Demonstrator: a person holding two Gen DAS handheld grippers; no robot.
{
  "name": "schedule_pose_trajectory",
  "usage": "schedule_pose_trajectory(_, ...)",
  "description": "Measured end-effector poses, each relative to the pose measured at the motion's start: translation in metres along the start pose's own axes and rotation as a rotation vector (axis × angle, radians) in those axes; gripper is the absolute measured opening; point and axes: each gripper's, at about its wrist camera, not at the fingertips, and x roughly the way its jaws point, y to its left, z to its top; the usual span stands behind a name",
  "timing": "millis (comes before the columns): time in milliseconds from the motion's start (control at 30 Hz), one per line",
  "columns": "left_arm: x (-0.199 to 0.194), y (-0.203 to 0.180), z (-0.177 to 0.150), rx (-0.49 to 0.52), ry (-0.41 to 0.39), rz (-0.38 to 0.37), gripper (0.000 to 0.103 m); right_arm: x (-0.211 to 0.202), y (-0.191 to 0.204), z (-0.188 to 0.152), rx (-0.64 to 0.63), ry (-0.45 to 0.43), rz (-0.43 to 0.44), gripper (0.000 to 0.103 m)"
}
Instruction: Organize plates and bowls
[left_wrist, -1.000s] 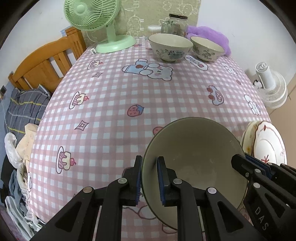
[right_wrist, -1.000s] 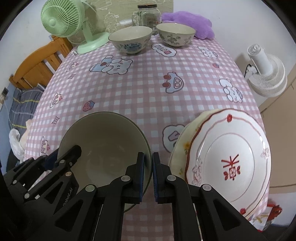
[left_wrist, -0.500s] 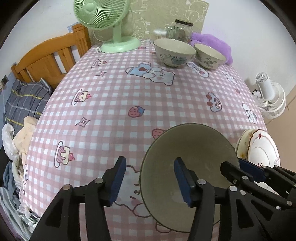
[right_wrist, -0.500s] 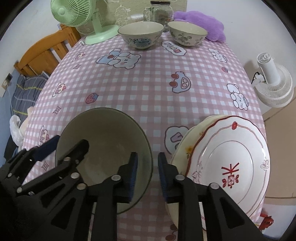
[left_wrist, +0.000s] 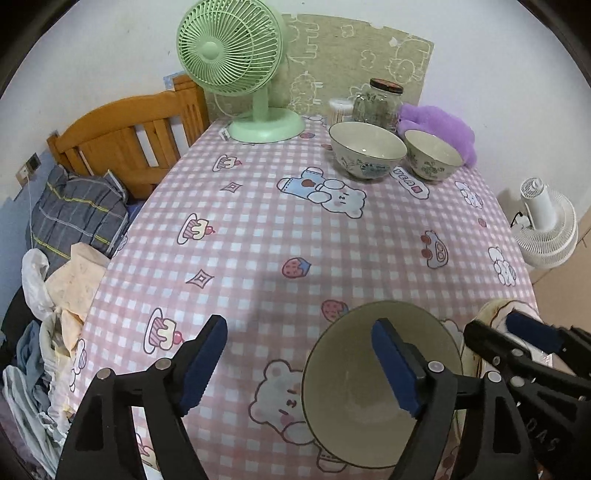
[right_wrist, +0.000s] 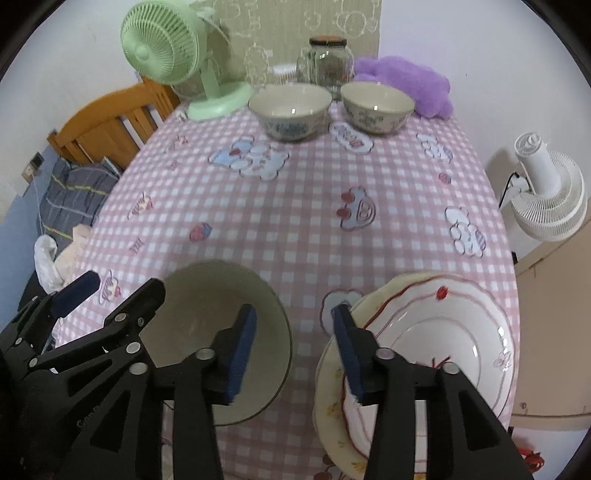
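Now both grippers spread, left gripper (left_wrist: 301, 363), right gripper (right_wrist: 293, 349), astride grey bowl (left_wrist: 354, 373).

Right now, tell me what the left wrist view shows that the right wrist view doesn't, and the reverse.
Only the left wrist view: the crumpled pile of clothes beside the table.

Only the right wrist view: the full face of the white red-patterned plate, stacked on a cream floral plate; the left view shows just an edge.

Both: the plain grey-green bowl near the front edge, two patterned ceramic bowls at the back, the green desk fan, and both the left gripper and right gripper open.
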Motion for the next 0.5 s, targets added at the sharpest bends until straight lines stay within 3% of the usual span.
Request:
schedule_pose_trajectory(200,-0.001,-0.002,0.030,0.016,-0.033,-0.015,0.086,-0.005,-0.007,0.025,0.027,-0.037,0.006,0.061)
schedule_pose_trajectory(500,0.015,-0.006,0.094,0.040,-0.087,-0.077,0.094,-0.003,-0.016,0.083,0.089,-0.118,-0.062,0.069)
